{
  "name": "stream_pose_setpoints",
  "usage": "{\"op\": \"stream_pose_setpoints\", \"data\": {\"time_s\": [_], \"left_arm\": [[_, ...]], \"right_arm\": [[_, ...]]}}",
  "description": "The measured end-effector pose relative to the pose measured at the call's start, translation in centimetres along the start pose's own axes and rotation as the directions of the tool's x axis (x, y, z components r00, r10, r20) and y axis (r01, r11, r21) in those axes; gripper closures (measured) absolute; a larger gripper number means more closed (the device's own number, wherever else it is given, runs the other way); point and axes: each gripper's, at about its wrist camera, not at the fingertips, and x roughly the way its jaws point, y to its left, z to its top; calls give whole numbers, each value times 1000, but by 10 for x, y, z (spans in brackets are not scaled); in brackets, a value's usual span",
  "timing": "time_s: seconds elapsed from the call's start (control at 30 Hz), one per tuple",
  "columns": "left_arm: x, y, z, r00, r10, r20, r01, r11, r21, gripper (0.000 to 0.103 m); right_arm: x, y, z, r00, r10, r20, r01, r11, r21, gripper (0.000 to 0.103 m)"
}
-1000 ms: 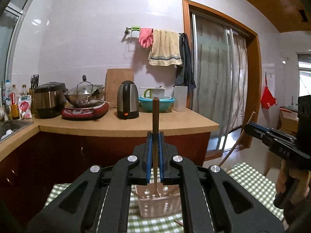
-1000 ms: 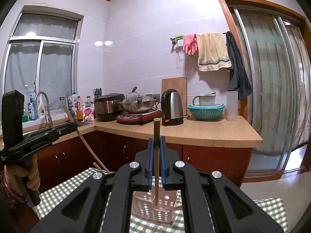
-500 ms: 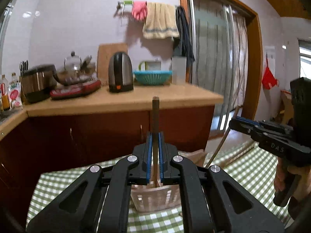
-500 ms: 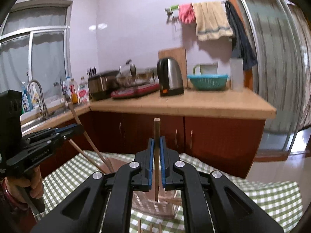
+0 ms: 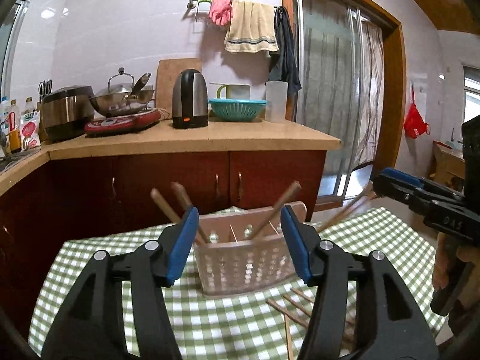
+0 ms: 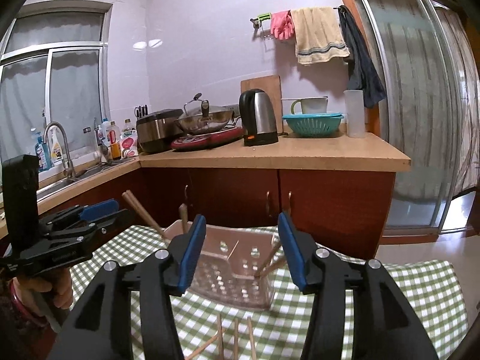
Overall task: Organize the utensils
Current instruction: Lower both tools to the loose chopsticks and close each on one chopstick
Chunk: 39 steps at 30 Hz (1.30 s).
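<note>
1. Your left gripper point(image 5: 240, 243) and right gripper point(image 6: 241, 250) both hang with jaws apart, holding nothing.
2. The utensil basket point(image 5: 244, 265) sits mid-table, chopsticks point(image 5: 277, 207) leaning inside.
3. Loose chopsticks point(image 6: 235, 339) lie near you on the table point(image 5: 90, 258).

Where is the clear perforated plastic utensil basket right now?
The clear perforated plastic utensil basket stands on the green checked tablecloth, centred in both wrist views between each gripper's open jaws, with loose wooden chopsticks lying on the cloth beside it.
</note>
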Motion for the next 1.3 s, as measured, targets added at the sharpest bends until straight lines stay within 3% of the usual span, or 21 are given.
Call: {"op": "stream_pose_setpoints", "data": {"time_s": [0.23, 0.47, 0.77, 1.1, 1.3], "left_arm": [[-23, -7, -39, 998, 21, -54, -22, 1000, -17, 46], [-43, -16, -92, 993, 50, -110, -53, 998, -20, 46], [-57, -31, -160, 974, 47, -222, -58, 997, -44, 47], [-58, -47, -202, 953, 30, -301, -48, 998, -50, 52], [-50, -54, -217, 939, 18, -344, -36, 998, -47, 56]], "right_arm": [[-32, 3, -31, 1000, -22, -5, 22, 1000, -5, 52], [-56, 4, -93, 997, -47, -69, 44, 998, -33, 54], [-68, -6, -170, 982, -52, -184, 52, 999, -5, 69], [-74, 4, -207, 973, 2, -231, -5, 1000, -15, 82], [-66, 13, -216, 963, 25, -268, -33, 999, -28, 83]]}}
